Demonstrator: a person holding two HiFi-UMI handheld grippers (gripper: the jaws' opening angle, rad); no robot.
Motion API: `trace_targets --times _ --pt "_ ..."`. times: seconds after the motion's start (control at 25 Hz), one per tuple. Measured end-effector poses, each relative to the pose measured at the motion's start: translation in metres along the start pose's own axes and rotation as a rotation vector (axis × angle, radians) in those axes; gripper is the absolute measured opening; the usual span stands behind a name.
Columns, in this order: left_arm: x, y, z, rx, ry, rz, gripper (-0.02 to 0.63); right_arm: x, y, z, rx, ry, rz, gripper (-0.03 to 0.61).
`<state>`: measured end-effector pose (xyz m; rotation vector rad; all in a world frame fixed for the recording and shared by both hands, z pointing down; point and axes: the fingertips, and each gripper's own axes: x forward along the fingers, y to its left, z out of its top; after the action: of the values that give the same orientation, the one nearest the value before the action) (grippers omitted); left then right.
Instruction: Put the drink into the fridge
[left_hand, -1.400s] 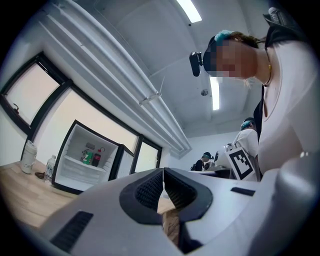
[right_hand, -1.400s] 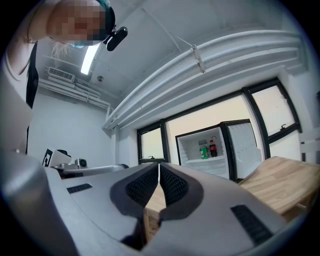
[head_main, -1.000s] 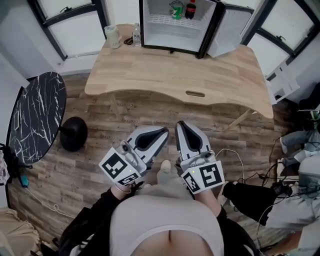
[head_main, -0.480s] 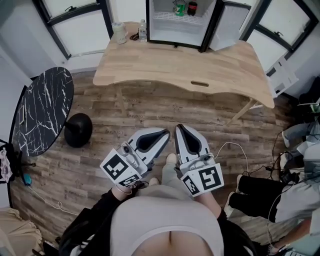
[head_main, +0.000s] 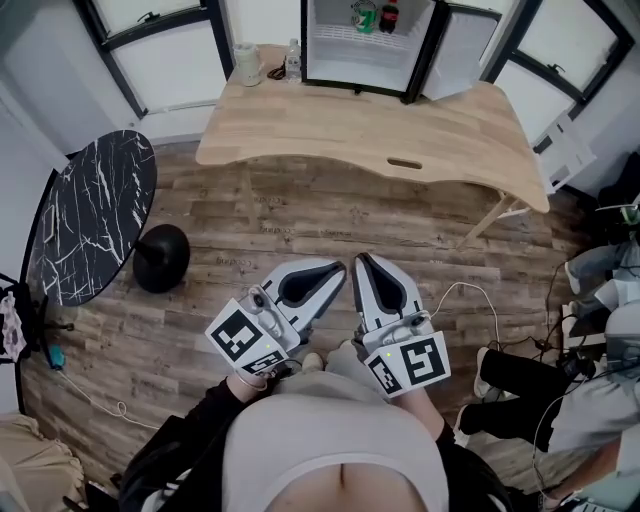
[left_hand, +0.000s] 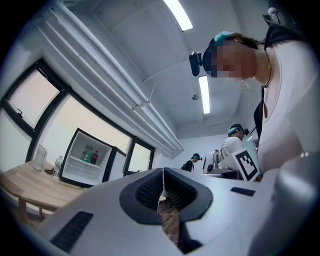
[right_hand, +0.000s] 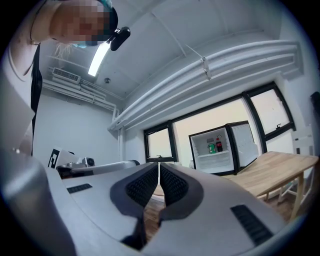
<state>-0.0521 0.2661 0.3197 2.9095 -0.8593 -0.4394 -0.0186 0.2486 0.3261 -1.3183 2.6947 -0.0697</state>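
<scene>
The small black fridge (head_main: 330, 60) stands open on the far side of the wooden table (head_main: 370, 130), its door (head_main: 458, 58) swung to the right. A green can (head_main: 362, 16) and a dark cola bottle (head_main: 389, 14) stand on its upper shelf. Low in the head view, close to the person's waist, my left gripper (head_main: 338, 268) and right gripper (head_main: 361, 260) are side by side, far from the table. Both are shut with nothing between the pads. The fridge (left_hand: 87, 159) shows small in the left gripper view, and the fridge (right_hand: 215, 149) also in the right gripper view.
A clear water bottle (head_main: 292, 58) and a pale jug (head_main: 246, 62) stand at the table's far left corner. A black marble round table (head_main: 90, 225) and a black round base (head_main: 161, 257) are on the left. A seated person (head_main: 590, 385) and floor cables (head_main: 470, 300) are on the right.
In the head view the table and fridge have slid slightly up and to the right. Both grippers stay shut at the waist.
</scene>
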Motion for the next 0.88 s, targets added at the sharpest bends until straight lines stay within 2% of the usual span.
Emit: trace_targets --times 0.28,0.68,0.88 --pt "0.001 -0.002 0.002 0.002 -0.002 -0.001 0.012 0.000 0.004 0.001 0.003 -0.001 0.008 0.034" --pt "0.005 -0.015 -0.005 -0.005 -0.002 -0.015 0.012 -0.024 -0.006 -0.002 0.002 0.005 -0.037 0.034" --pt "0.003 -0.015 -0.002 0.004 -0.002 -0.011 0.012 -0.021 0.001 0.000 -0.014 0.003 -0.018 0.034"
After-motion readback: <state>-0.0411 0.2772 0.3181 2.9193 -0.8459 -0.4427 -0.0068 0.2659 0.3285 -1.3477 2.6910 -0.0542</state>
